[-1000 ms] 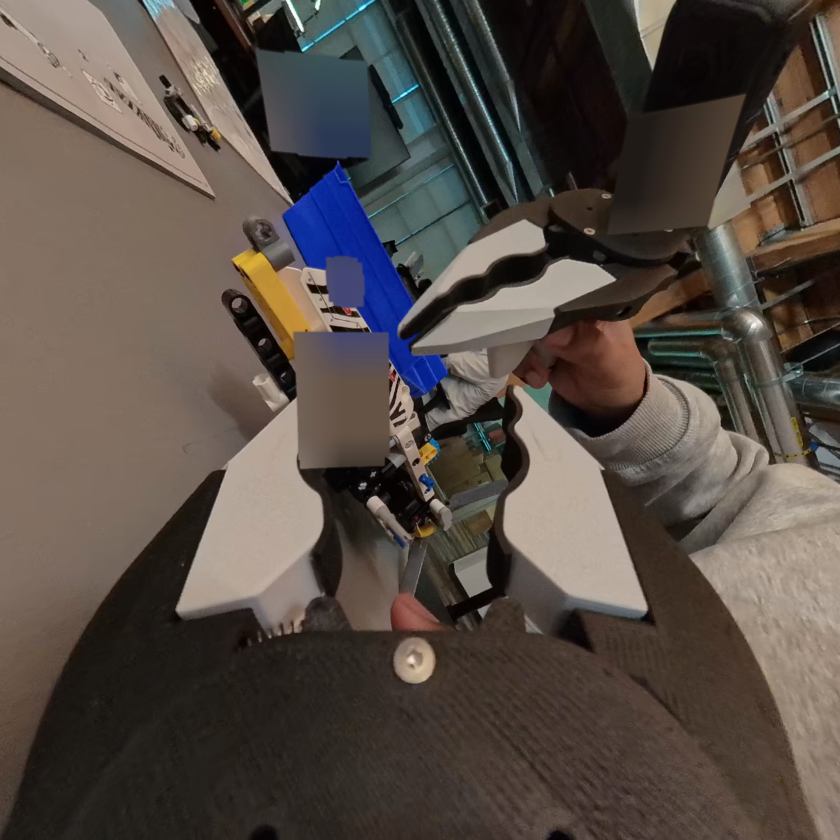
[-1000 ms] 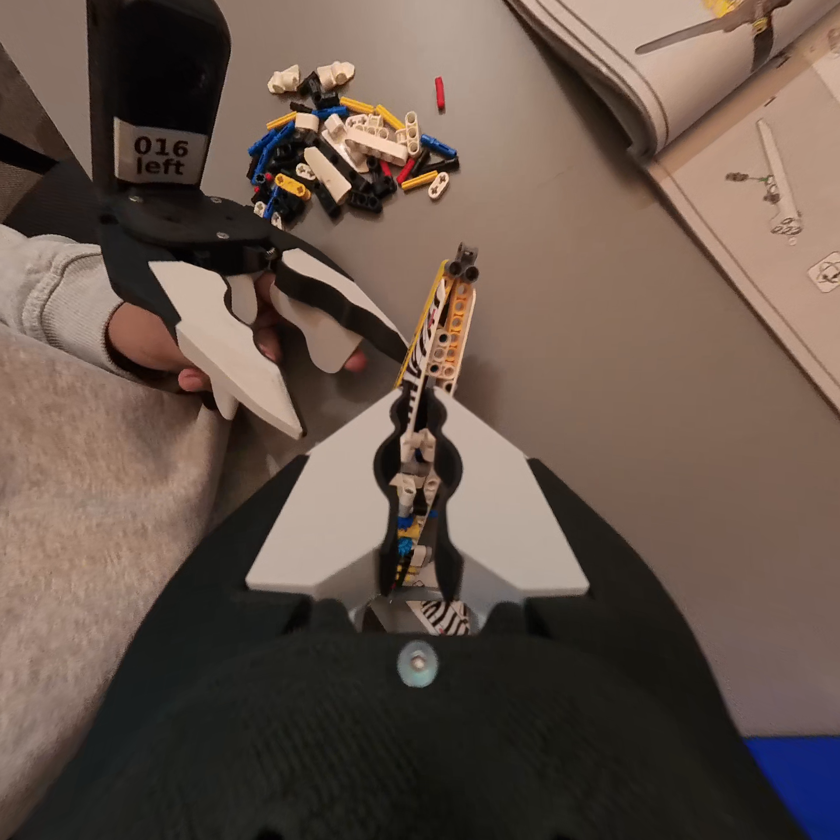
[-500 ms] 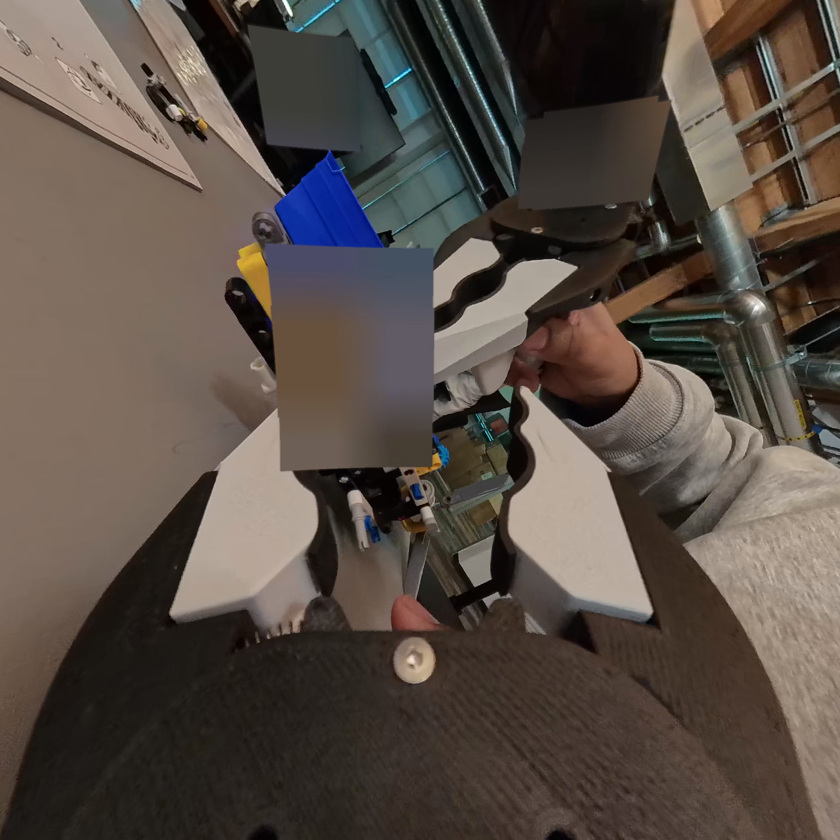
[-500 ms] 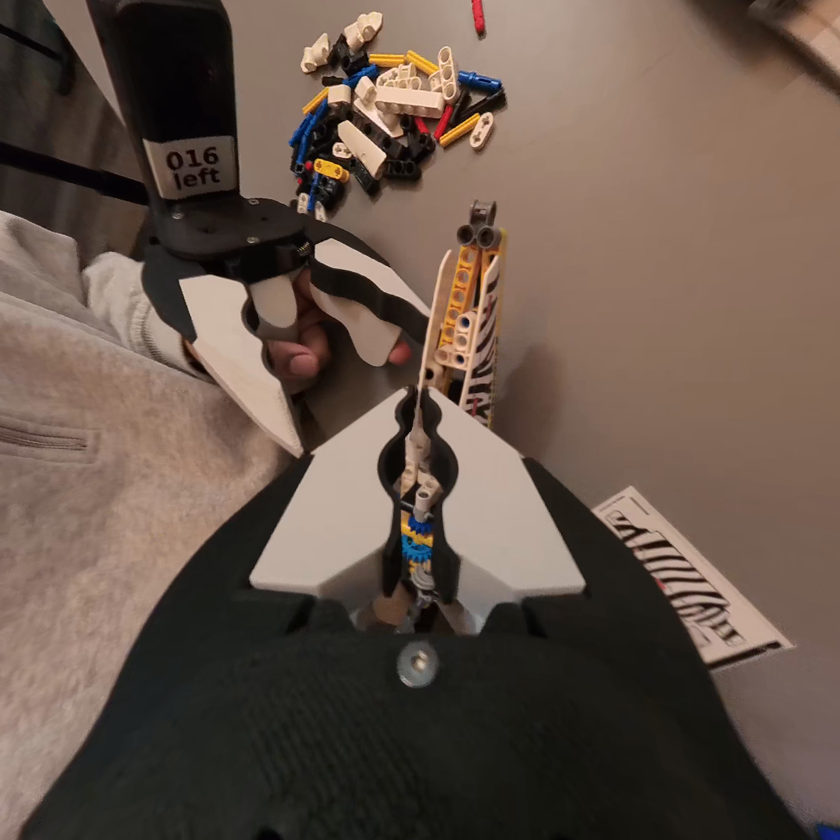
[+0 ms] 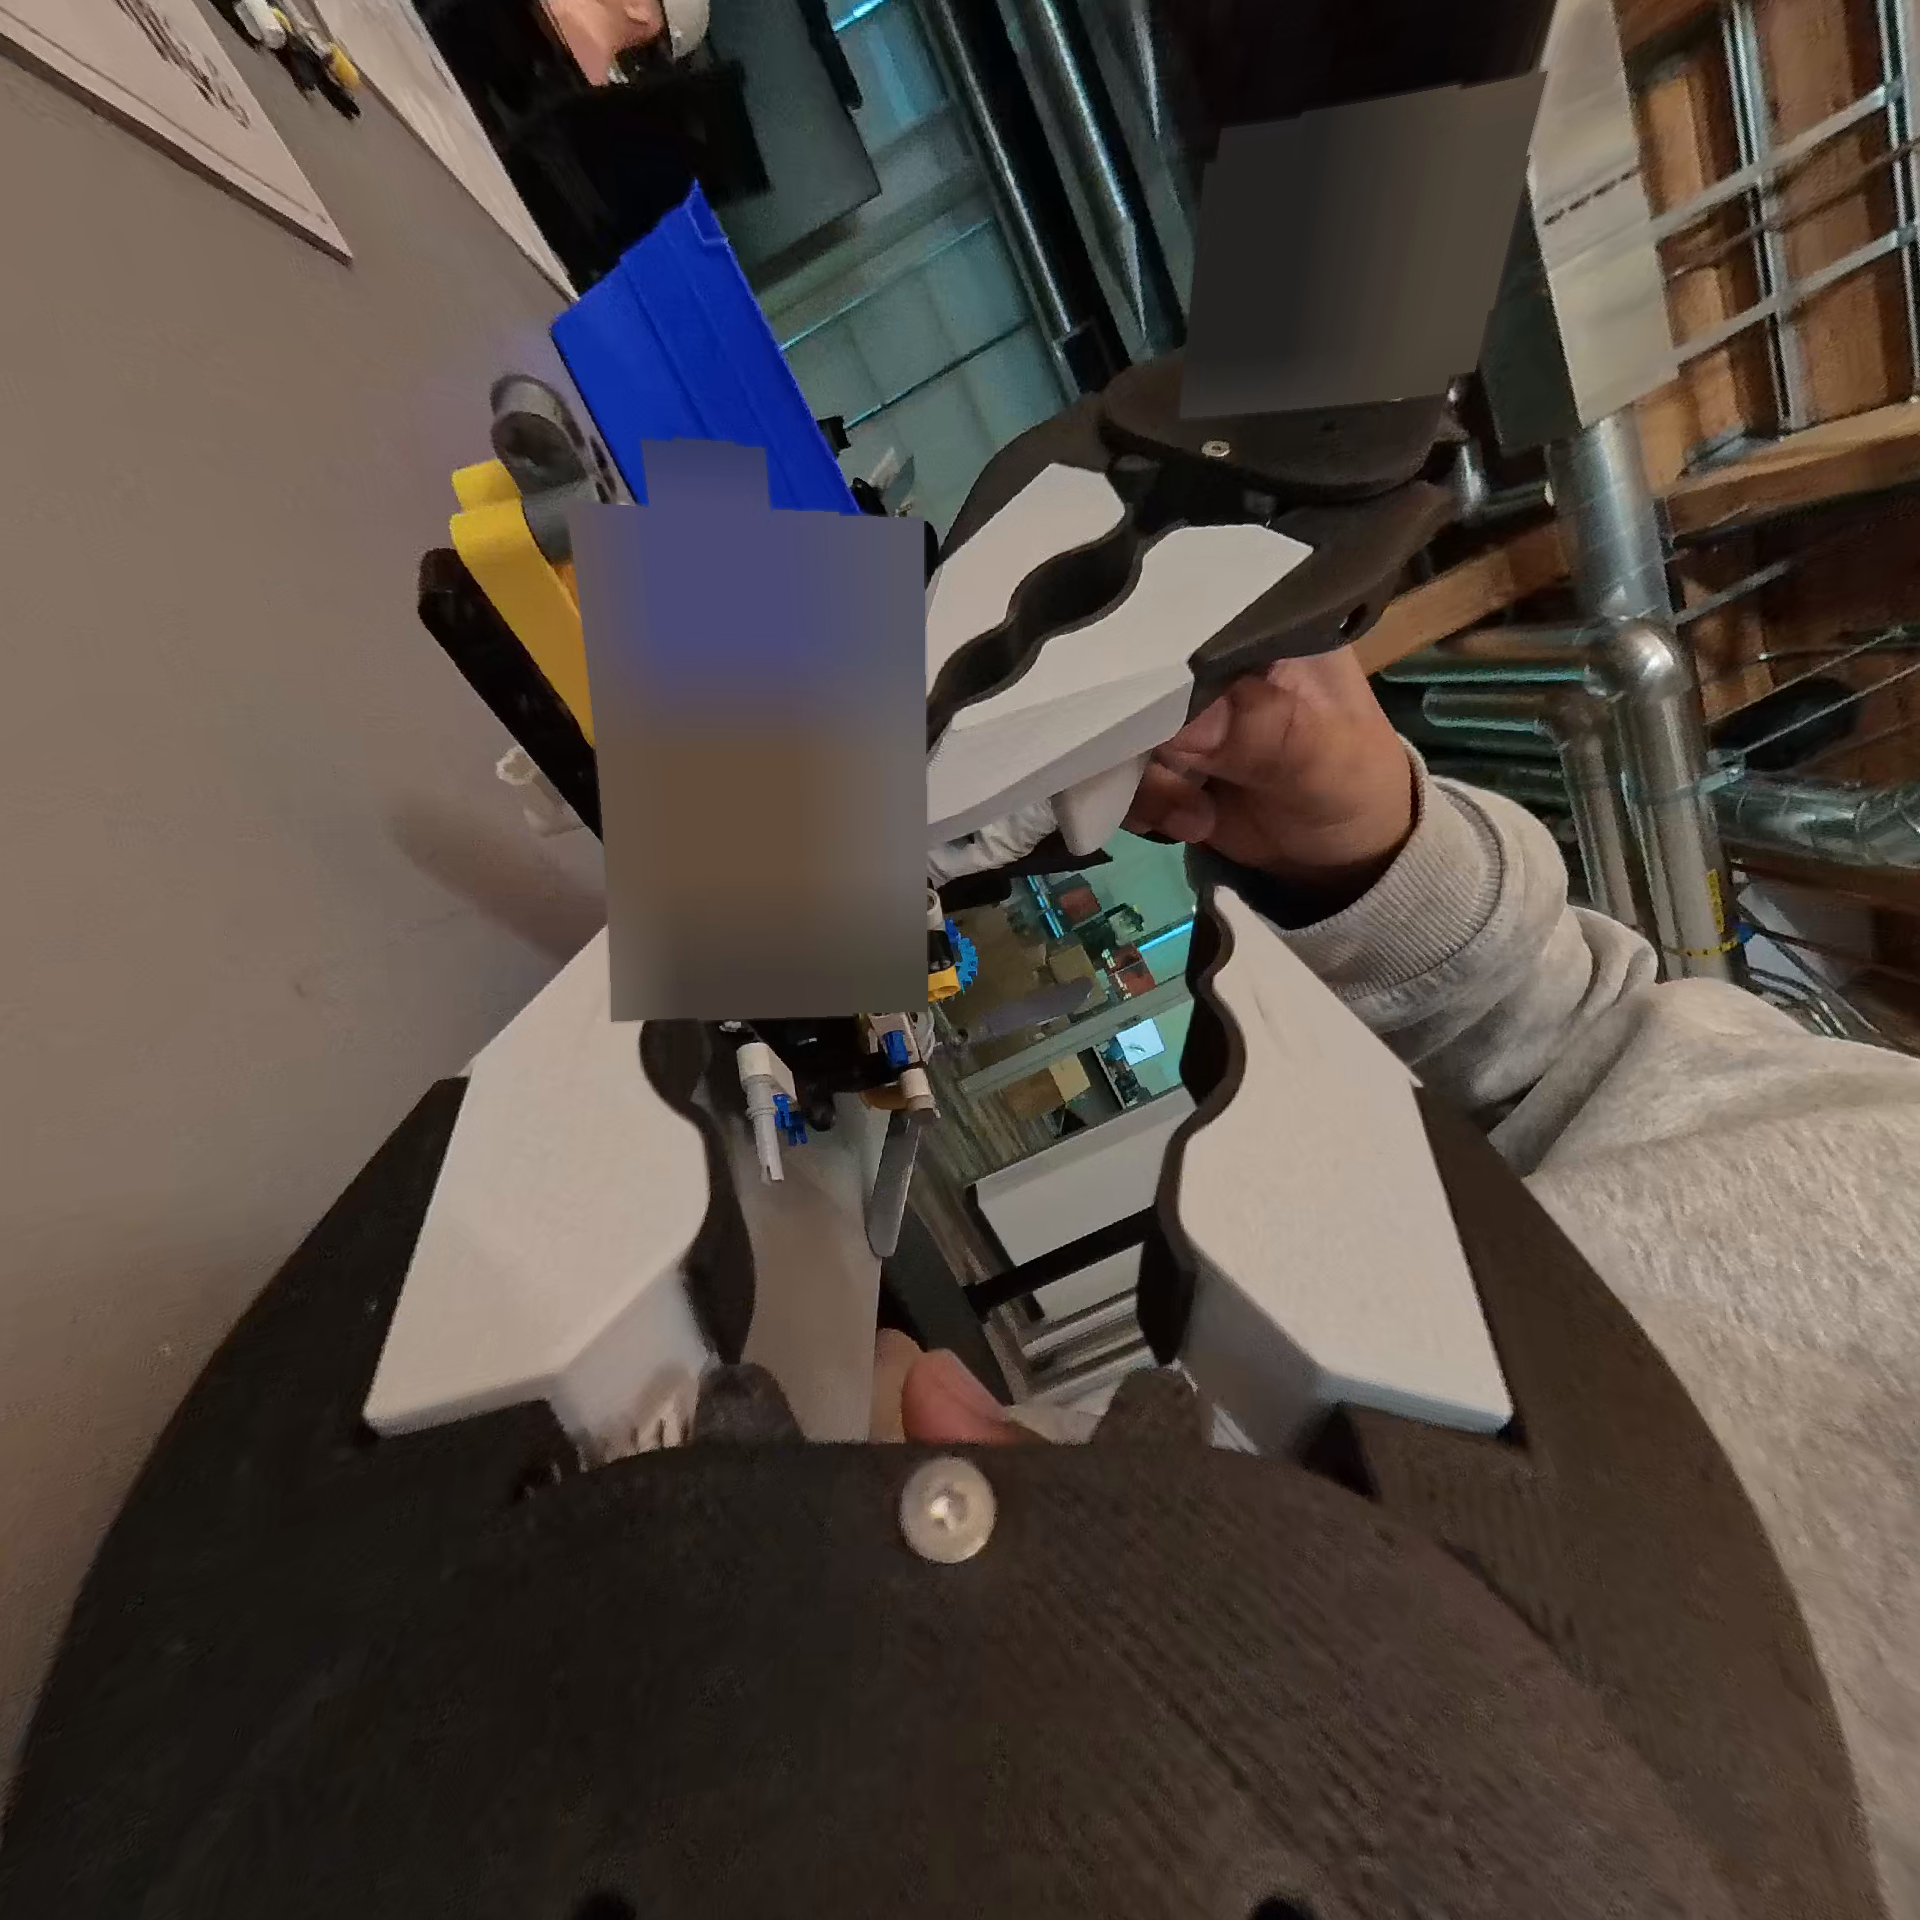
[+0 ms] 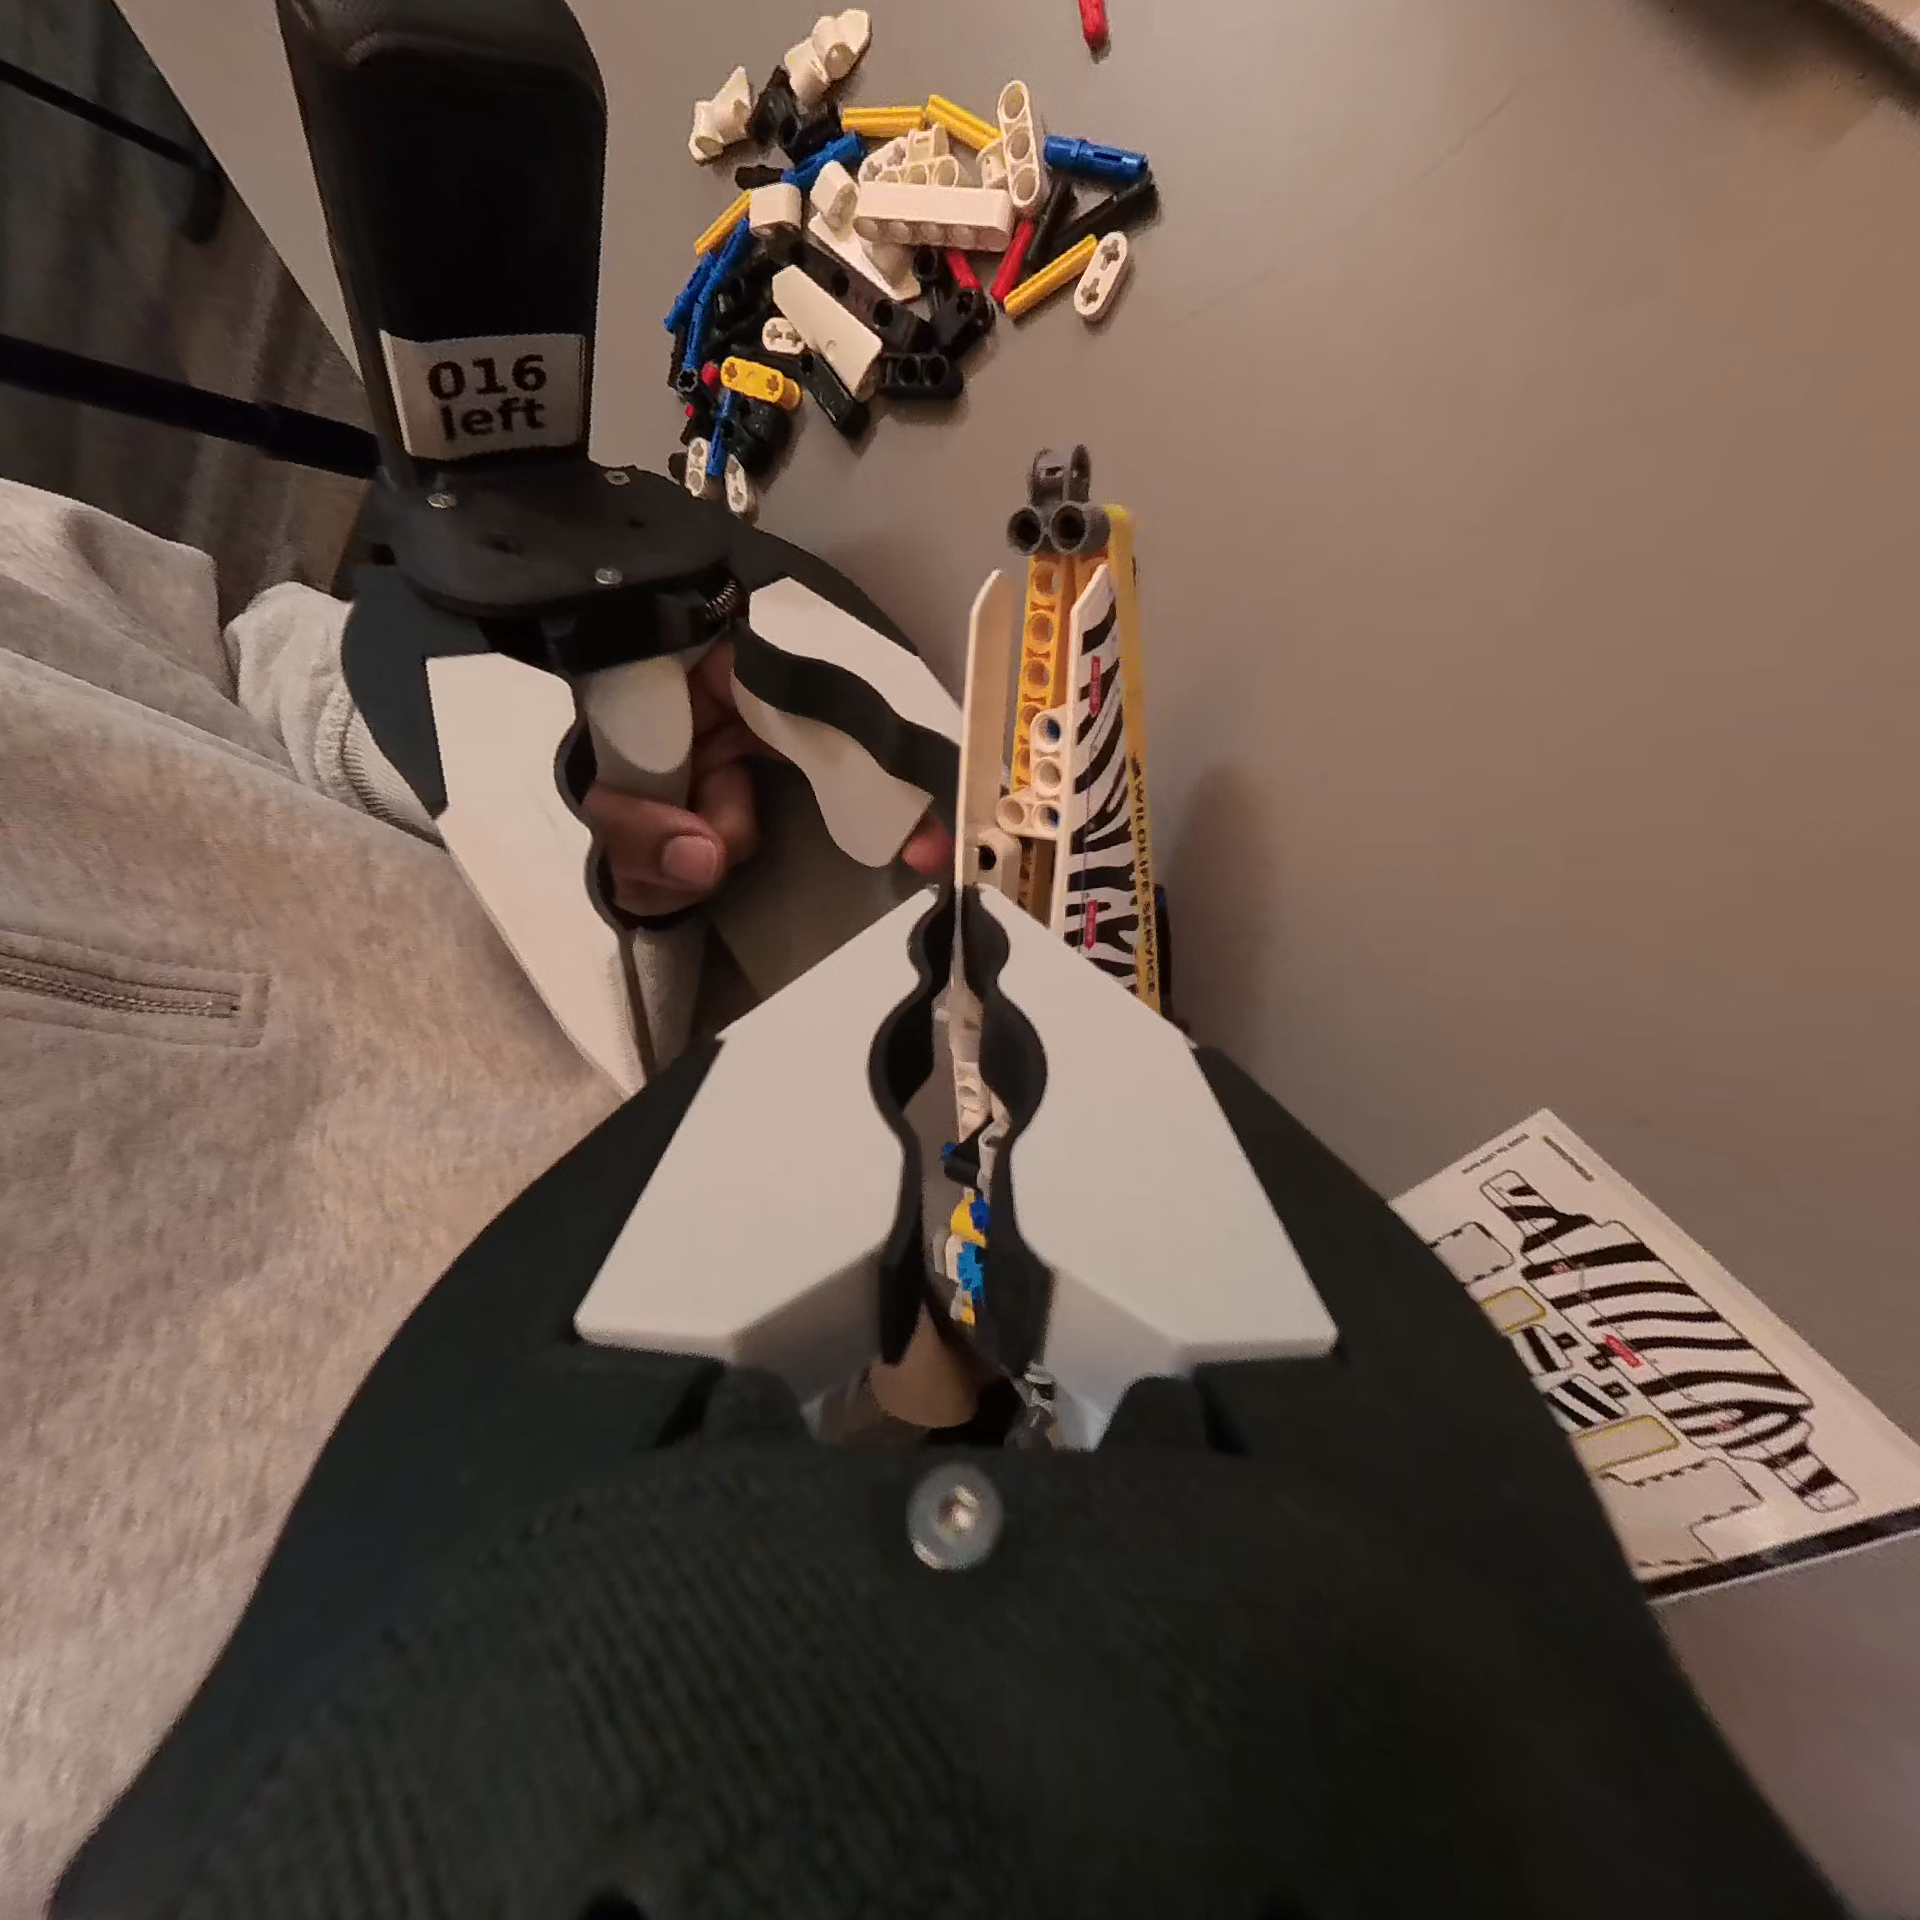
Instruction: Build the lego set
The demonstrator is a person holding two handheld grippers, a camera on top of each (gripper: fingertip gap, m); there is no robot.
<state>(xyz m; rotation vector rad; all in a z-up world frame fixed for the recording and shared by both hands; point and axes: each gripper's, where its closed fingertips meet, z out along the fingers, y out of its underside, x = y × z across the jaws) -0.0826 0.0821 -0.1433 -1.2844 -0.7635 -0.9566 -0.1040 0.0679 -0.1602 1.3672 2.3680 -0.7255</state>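
Lego model (image 6: 1081, 727), yellow beams with white zebra-striped panels, is off the grey table (image 6: 1558, 520), its rear end clamped in the right gripper (image 6: 961, 904), jaws closed tight on it. Left gripper (image 6: 727, 821) sits just beside the model's left side, jaws spread wide, nothing between them. Loose parts pile (image 6: 894, 239) near the table's far edge; sticker sheet (image 6: 1662, 1340) at right; blue bin (image 5: 696, 364) beyond the model.

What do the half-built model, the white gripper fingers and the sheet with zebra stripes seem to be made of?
Half-built model: hard moulded plastic, smooth with a slight sheen, judging by its round pin holes. White fingers of the right gripper: matt, faintly grainy plastic, possibly printed. Sheet with zebra stripes: thin, flat paper, probably glossy.
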